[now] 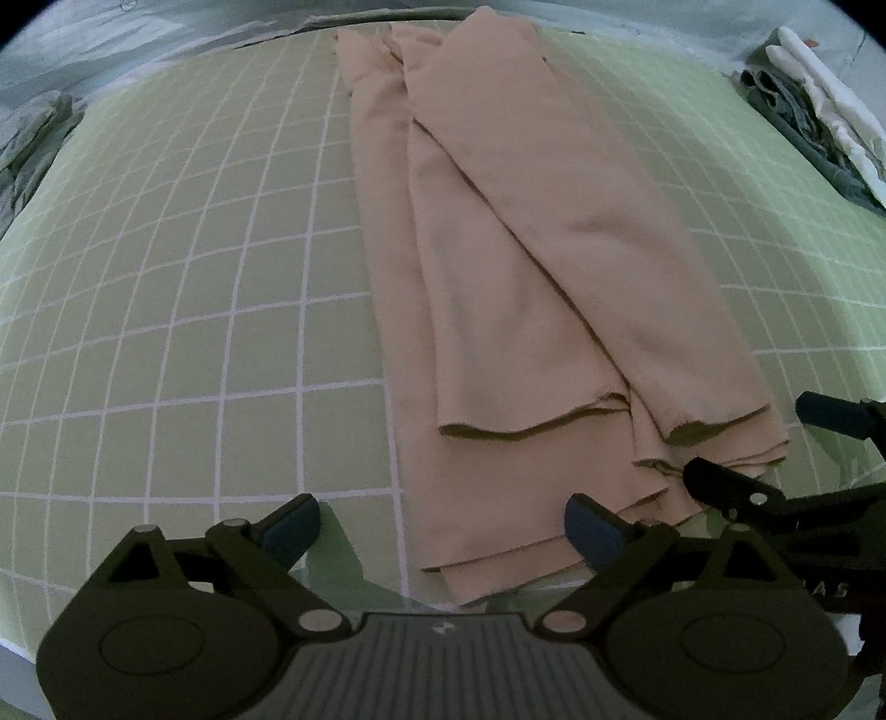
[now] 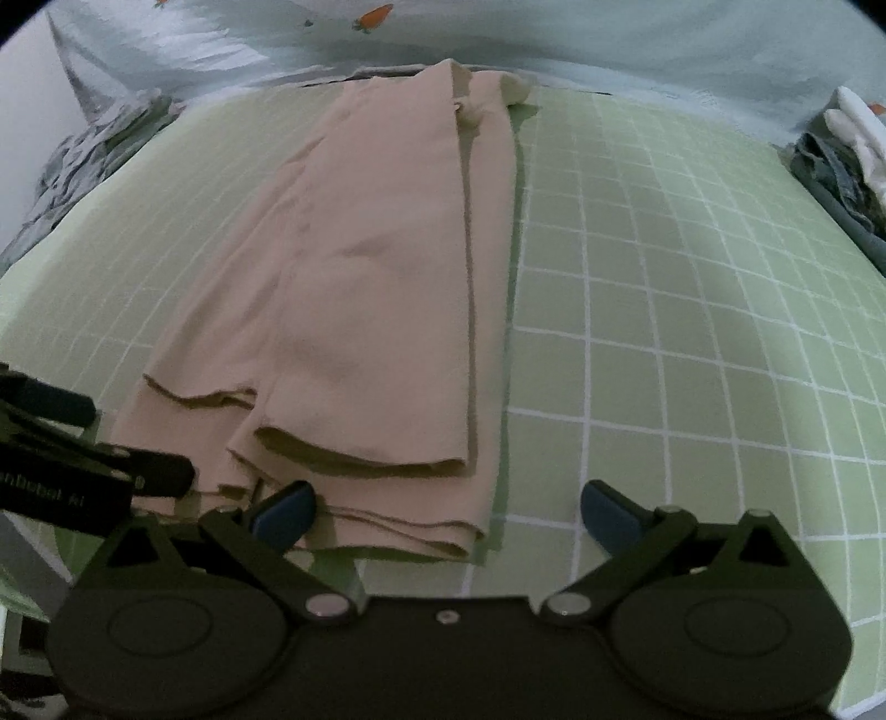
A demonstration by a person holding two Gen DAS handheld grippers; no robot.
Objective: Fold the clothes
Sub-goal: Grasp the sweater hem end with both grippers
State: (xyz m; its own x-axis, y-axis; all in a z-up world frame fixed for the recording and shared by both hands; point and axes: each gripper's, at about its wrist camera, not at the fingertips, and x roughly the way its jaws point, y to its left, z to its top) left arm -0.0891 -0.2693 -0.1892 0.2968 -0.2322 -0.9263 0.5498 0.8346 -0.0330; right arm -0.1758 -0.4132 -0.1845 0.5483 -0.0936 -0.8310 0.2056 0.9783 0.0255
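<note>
The trousers (image 1: 531, 266) run lengthwise away from both spread, empty grippers, left gripper (image 1: 443, 529) and right gripper (image 2: 446, 512), hems nearest.

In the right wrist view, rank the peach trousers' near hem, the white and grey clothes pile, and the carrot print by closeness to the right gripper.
From the right gripper:
1. Peach trousers' near hem, just ahead, left of centre.
2. White and grey clothes pile, far right at the green mat's edge.
3. Carrot print, on the sheet beyond the mat, top centre.

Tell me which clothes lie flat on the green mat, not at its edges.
The long peach garment, spread lengthwise down the mat. The grey heap and the grey-white pile sit crumpled at its sides.
</note>
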